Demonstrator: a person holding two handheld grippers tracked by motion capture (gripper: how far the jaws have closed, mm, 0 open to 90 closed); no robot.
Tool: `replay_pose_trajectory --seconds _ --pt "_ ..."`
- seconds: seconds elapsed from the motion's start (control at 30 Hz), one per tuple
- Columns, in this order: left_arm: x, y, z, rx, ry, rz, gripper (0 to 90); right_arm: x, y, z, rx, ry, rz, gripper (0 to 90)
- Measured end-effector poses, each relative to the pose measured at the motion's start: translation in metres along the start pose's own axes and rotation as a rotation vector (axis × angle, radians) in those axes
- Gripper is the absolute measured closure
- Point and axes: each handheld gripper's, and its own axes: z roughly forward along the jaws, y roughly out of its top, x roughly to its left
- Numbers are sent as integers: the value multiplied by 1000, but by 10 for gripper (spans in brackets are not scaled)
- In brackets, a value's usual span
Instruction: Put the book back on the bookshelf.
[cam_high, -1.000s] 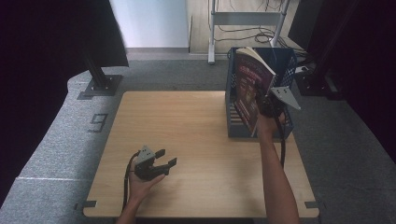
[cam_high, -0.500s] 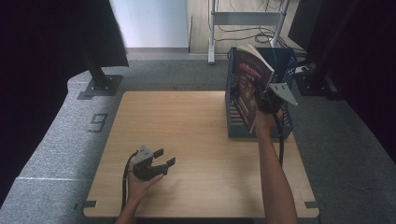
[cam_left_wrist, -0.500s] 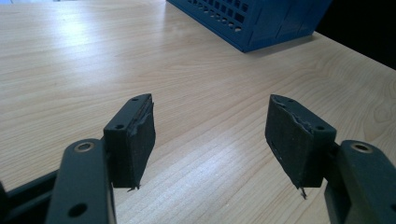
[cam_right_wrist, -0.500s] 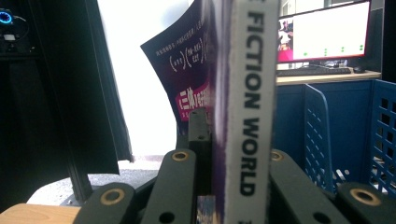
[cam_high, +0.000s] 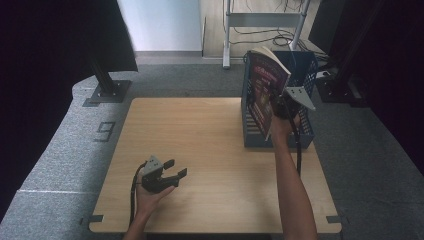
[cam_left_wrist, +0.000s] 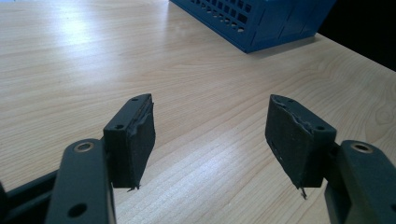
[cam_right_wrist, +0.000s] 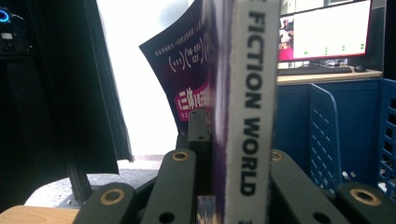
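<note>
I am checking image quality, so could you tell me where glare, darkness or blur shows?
Left gripper view: pale glare on the table. Right gripper view: window overexposed, book spine close and slightly soft. High view: dark edges, table evenly lit.

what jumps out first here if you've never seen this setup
The purple book held upright at the blue basket on the table's far right corner, clamped by the right tool. Its white spine reads FICTION WORLD. Near the front left, the left tool rests open over bare wood.

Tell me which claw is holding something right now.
The right claw, clamped on the magazine over the blue rack. The left claw is open above the table.
</note>
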Motion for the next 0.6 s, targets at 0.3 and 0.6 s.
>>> replay_pose_trajectory --seconds 0.3,0.6 --pt "2 0 -3 -3 15 -5 333 -2 3 16 4 -18 5 817" --pt "5 0 -6 -11 34 -5 333 0 -10 28 14 -44 7 817"
